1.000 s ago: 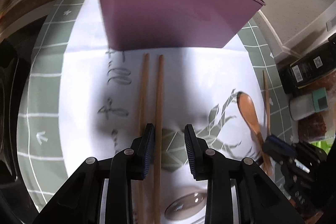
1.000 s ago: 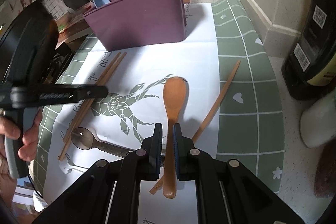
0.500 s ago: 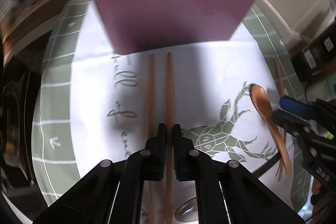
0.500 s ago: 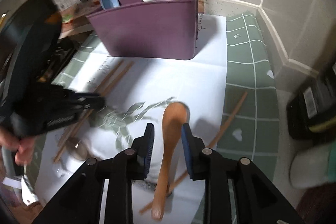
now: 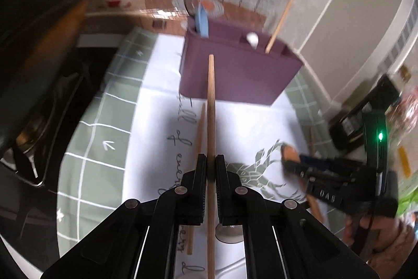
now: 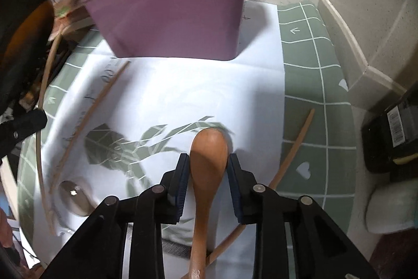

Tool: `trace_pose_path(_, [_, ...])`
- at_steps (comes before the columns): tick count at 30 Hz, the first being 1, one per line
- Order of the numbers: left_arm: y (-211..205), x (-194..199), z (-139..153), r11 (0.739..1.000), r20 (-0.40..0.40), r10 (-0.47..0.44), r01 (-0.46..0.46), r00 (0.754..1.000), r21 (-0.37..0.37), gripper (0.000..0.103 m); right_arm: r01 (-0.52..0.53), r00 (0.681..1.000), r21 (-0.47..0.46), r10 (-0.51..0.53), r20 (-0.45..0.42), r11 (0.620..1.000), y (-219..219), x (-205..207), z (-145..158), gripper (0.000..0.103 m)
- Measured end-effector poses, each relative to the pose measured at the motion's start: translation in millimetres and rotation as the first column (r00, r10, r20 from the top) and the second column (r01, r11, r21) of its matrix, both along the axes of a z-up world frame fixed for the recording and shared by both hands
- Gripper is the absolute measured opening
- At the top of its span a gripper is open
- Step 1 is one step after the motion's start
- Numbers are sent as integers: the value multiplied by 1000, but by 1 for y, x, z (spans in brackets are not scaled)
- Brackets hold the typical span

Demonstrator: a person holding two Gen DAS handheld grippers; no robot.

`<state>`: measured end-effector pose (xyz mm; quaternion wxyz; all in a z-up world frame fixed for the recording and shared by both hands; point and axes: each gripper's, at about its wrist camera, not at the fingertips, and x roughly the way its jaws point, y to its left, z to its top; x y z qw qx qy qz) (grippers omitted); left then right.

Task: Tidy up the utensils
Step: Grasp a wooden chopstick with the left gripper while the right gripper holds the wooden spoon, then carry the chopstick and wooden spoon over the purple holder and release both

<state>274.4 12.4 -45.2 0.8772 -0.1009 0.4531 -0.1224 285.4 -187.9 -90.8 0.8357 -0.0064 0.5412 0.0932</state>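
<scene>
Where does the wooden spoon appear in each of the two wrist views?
Left wrist view: the wooden spoon is at the lower right, partly hidden by the right gripper.
Right wrist view: the wooden spoon is at the lower centre, its bowl between the right gripper's fingers, its handle running to the bottom edge.
Shared landmark: the purple utensil holder standing behind the spoon.

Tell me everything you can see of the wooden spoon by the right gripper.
The wooden spoon is plain brown wood with a smooth oval bowl and a slim handle running back under the camera. It lies on the white mat in front of the purple holder, bowl toward it. The right gripper straddles it where bowl narrows to handle, jaws closing; contact isn't clear. Its handle crosses a loose chopstick.
</scene>
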Motion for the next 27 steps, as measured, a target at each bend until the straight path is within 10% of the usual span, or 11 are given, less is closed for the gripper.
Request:
trace_pose_path(17, [20,-32,91,997,265,-35,51,963,-52,7,-20,962,93,-6,273,996,4,-49,116,26])
trace_pose_path(23, [10,-18,170,996,443,-54,81,895,-42,7,-50,902,76,13,431,996,12,-37,195,26])
trace_pose_path(27, [2,-9,239,998,608,-45,66,793,-12,7,-42,807,25,19,590,999,16,-24,269,26])
